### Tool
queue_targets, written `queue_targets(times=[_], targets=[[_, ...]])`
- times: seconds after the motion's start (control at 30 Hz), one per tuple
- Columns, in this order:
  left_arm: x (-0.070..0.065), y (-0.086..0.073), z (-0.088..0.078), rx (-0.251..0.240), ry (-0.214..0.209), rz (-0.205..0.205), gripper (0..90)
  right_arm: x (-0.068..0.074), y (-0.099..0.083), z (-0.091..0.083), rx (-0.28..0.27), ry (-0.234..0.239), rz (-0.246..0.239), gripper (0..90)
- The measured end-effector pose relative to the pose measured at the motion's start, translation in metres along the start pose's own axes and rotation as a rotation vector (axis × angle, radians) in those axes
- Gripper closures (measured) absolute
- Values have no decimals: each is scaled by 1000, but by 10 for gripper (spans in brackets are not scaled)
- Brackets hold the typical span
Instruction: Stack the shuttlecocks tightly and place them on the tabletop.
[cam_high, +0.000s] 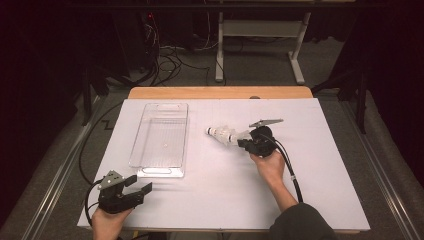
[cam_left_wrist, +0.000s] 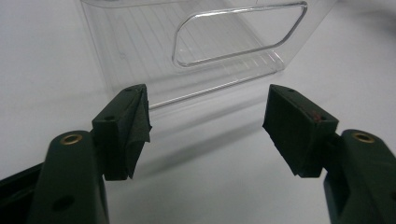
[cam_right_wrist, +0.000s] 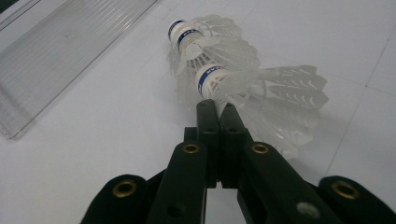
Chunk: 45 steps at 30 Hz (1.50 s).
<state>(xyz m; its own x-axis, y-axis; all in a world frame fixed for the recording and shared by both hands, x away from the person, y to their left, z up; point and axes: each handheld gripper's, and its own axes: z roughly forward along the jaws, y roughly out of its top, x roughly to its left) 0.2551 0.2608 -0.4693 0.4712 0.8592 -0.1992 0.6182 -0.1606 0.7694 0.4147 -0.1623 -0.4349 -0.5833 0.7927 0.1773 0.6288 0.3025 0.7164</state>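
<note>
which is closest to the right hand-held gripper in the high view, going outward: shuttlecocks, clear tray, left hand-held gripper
1. The shuttlecocks, nested in a stack, lie right at the tips of the right hand-held gripper, just to its left.
2. The clear tray, farther left, mid-table.
3. The left hand-held gripper, farthest, near the table's front left corner.

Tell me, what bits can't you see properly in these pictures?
- Shuttlecocks: in the right gripper view the right claw covers the nearest one's feathers where it pinches, so the exact grip is hidden.
- Shuttlecocks in the high view: too small to count.
- Clear tray: the left gripper view's top edge cuts it off.
- Left claw: its body is cut off by the bottom edge.
</note>
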Motion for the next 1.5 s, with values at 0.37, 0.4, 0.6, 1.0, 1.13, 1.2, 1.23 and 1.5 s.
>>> queue_targets(times=[0.37, 0.4, 0.6, 1.0, 1.13, 1.2, 1.23, 1.5], targets=[[0, 0, 0, -2, -2, 0, 322, 5, 6, 10, -3, 10, -4, 900], [0, 0, 0, -2, -2, 0, 322, 4, 6, 10, -5, 12, -7, 900], [0, 0, -1, -3, -1, 1, 322, 6, 10, 15, -11, 17, -4, 900], [0, 0, -1, -5, 3, -1, 321, 4, 9, 26, -13, 23, 9, 900], [0, 0, 0, -2, 3, 0, 321, 5, 9, 28, -24, 28, 15, 900], [0, 0, 0, -2, 2, 1, 321, 5, 10, 28, -28, 30, 17, 900], [0, 0, -1, -2, 3, 1, 321, 5, 10, 28, -29, 31, 18, 900], [0, 0, -1, -3, 2, 0, 321, 7, 13, 31, -32, 35, 14, 900]])
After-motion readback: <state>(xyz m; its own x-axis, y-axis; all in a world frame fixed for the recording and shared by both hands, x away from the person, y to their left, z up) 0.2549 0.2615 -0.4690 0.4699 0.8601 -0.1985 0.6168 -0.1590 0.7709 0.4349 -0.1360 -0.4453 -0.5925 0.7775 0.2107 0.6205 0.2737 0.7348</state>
